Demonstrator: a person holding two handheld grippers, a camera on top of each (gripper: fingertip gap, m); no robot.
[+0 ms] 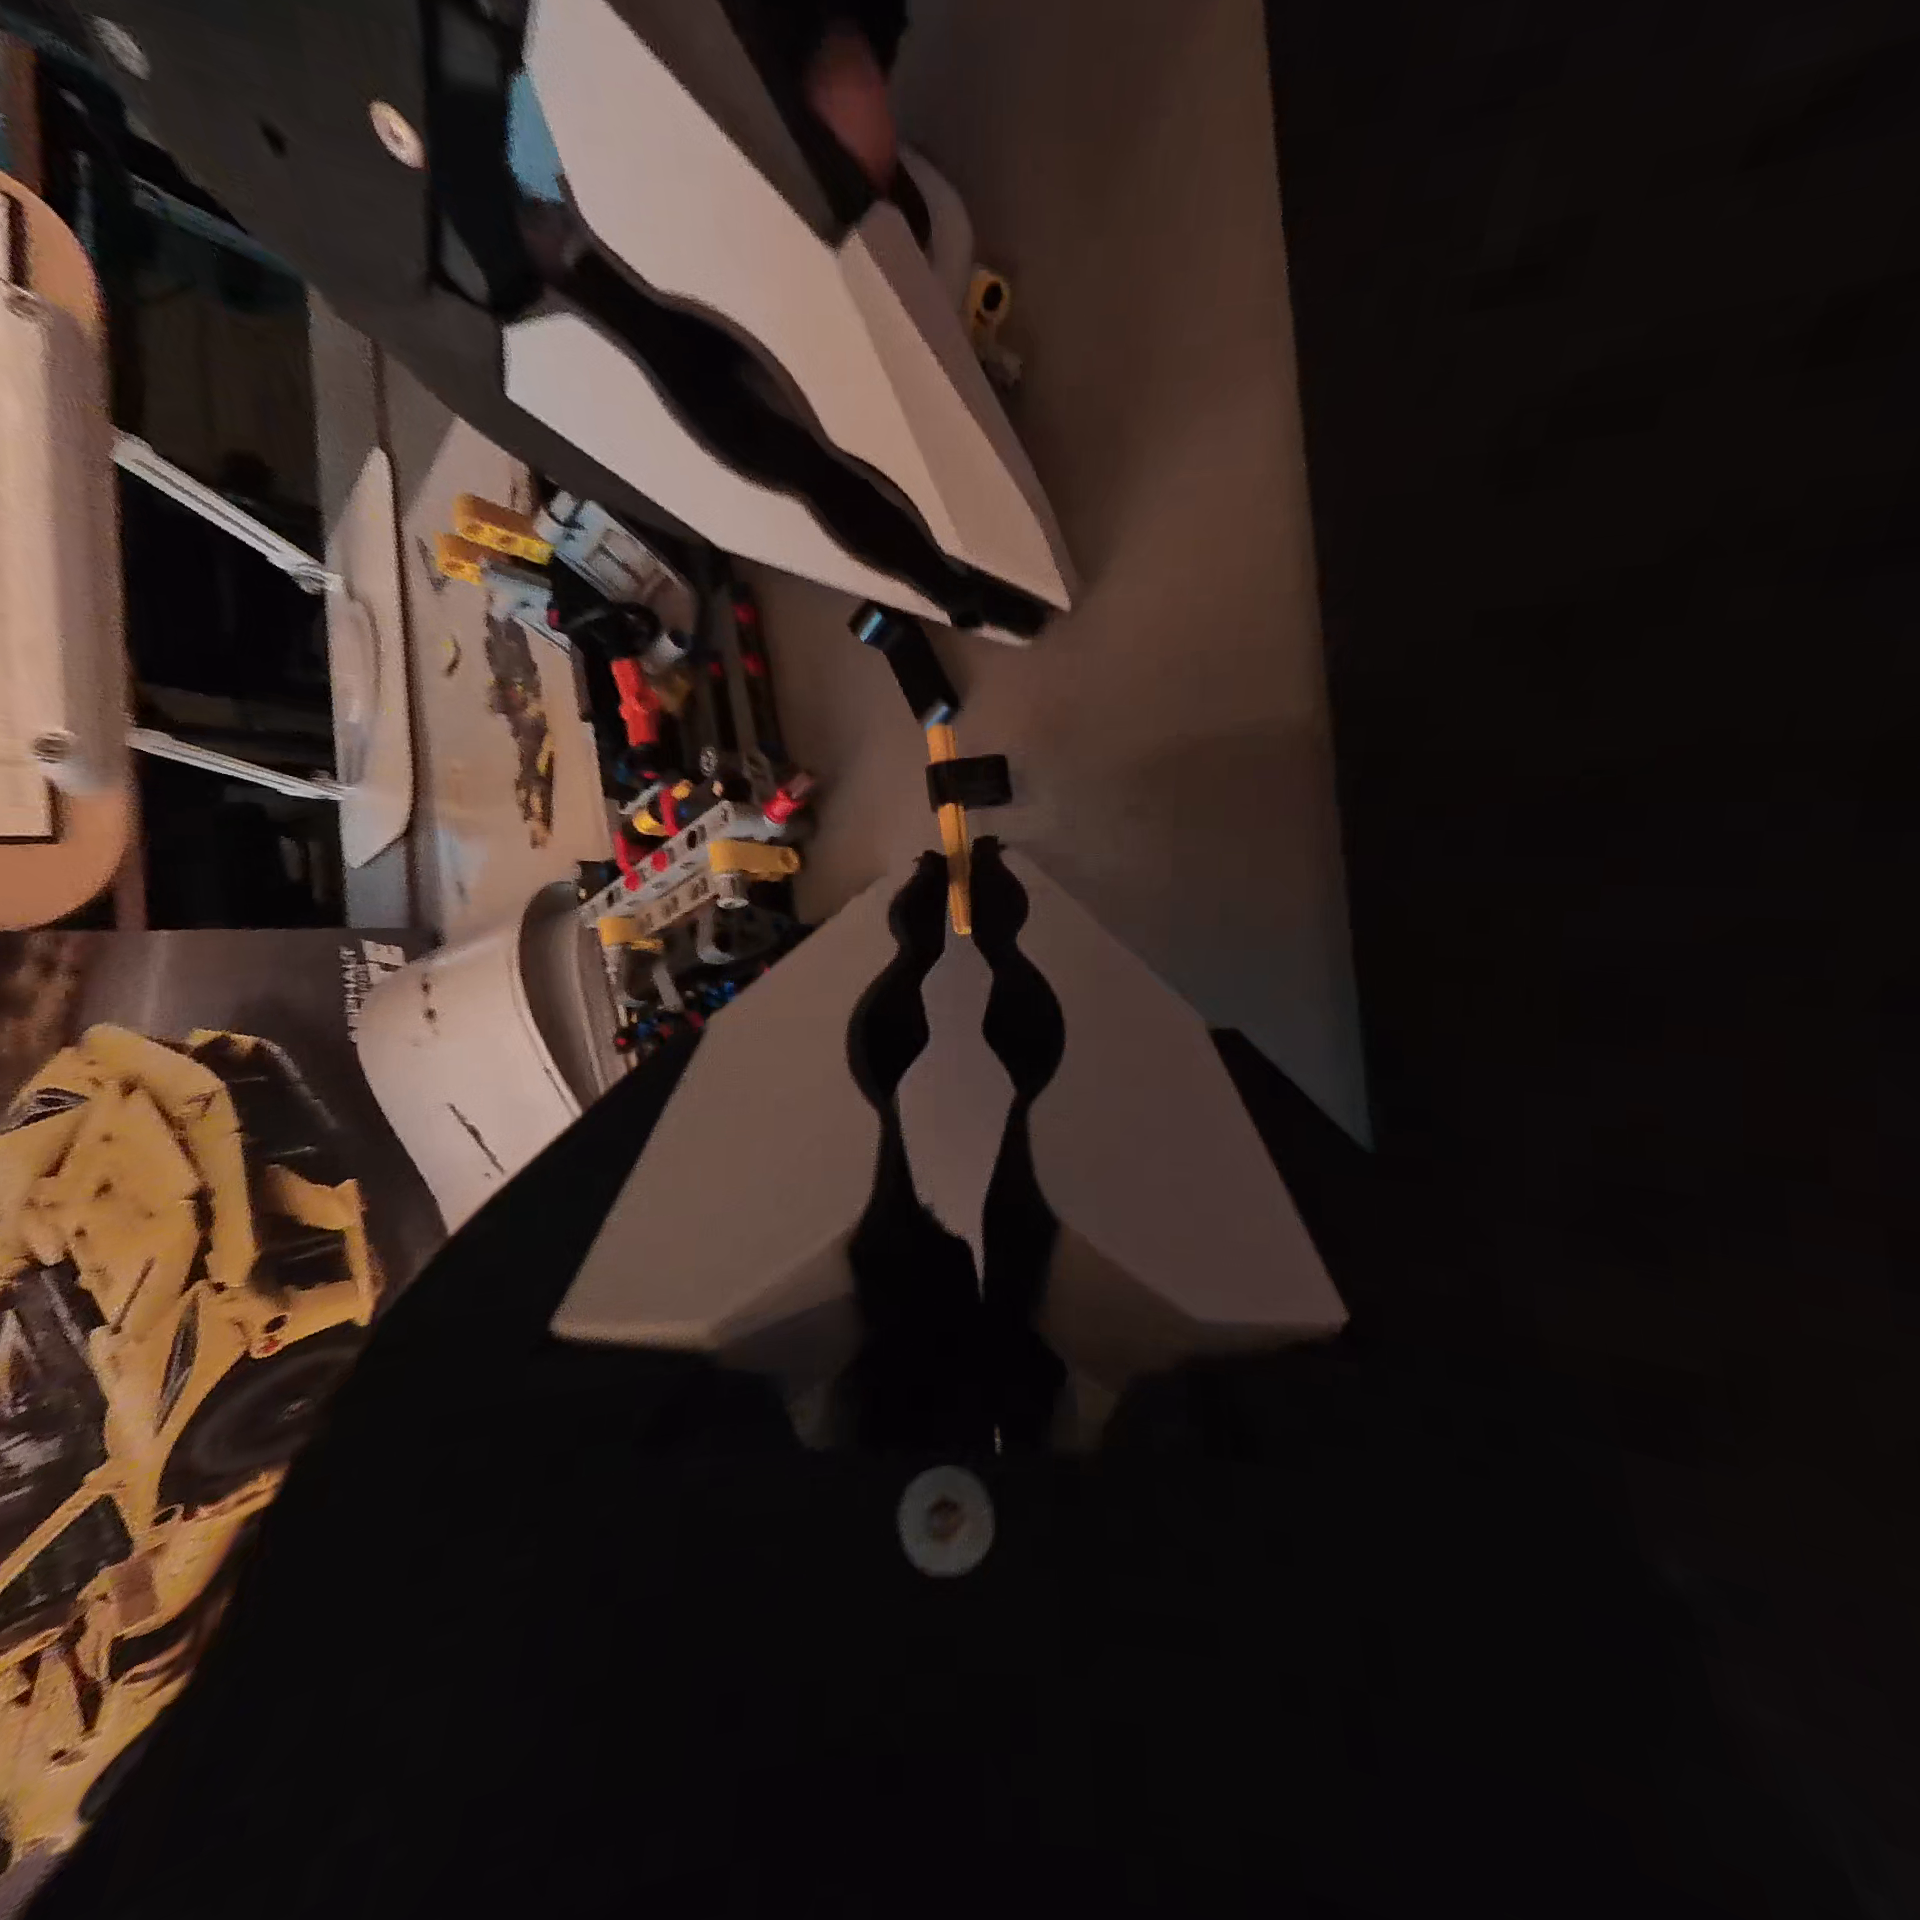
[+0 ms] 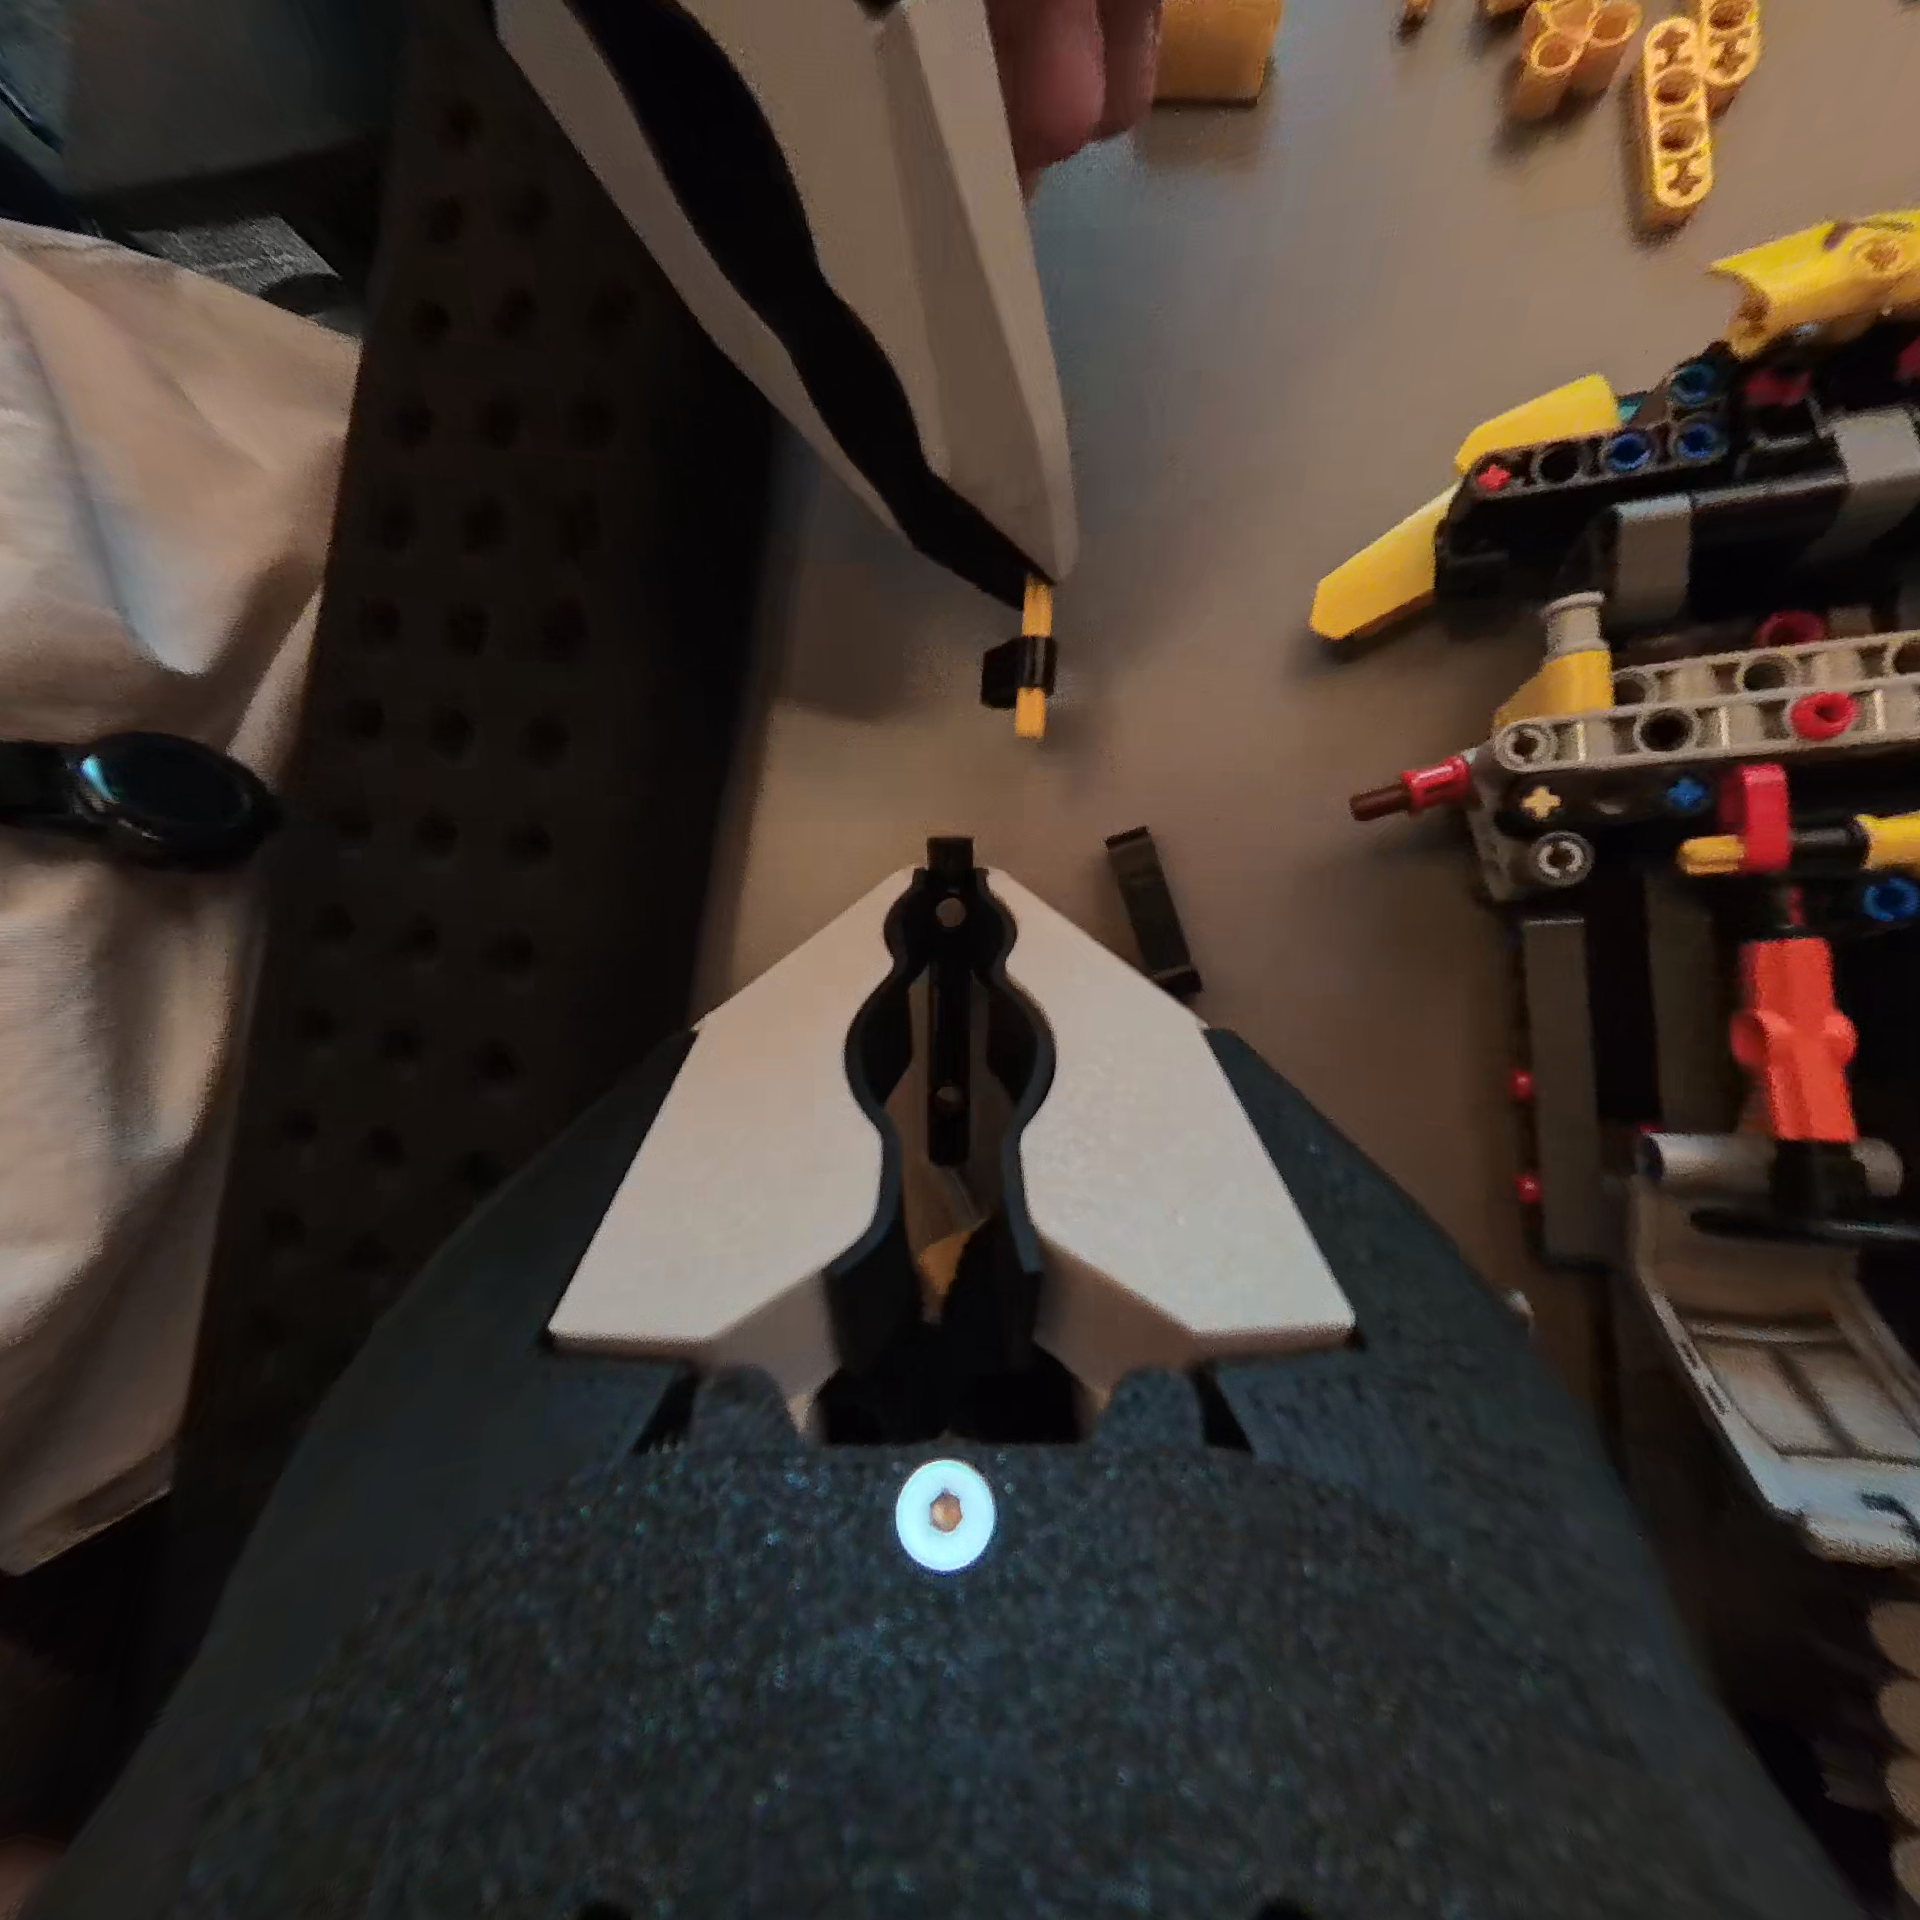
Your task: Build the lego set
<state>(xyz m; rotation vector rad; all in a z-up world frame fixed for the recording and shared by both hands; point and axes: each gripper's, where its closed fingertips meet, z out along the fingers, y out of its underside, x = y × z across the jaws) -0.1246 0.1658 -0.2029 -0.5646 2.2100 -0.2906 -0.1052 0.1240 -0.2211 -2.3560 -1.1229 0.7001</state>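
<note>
My left gripper [image 1: 961, 868] is shut on a yellow axle [image 1: 951, 821] that carries a small black connector [image 1: 968, 779]. It also shows in the right wrist view [image 2: 1039, 571], with the axle [image 2: 1034, 707] pointing at my right gripper. My right gripper [image 2: 951, 873] is shut on a thin black beam [image 2: 948, 997] with holes, whose tip sticks out just past the fingers. The axle tip and the beam tip are a short way apart over the grey table [image 2: 1226, 436]. In the left wrist view the right gripper [image 1: 997, 613] comes in from the top.
The part-built model [image 2: 1714, 727] stands at the right, also in the left wrist view [image 1: 696, 810]. A loose black piece [image 2: 1148, 914] lies beside my right gripper. Loose yellow pieces [image 2: 1662, 114] lie far right. A box [image 1: 156, 1299] and a white tray [image 1: 468, 1070] are at the left. Left tips to right tips: about 6 cm.
</note>
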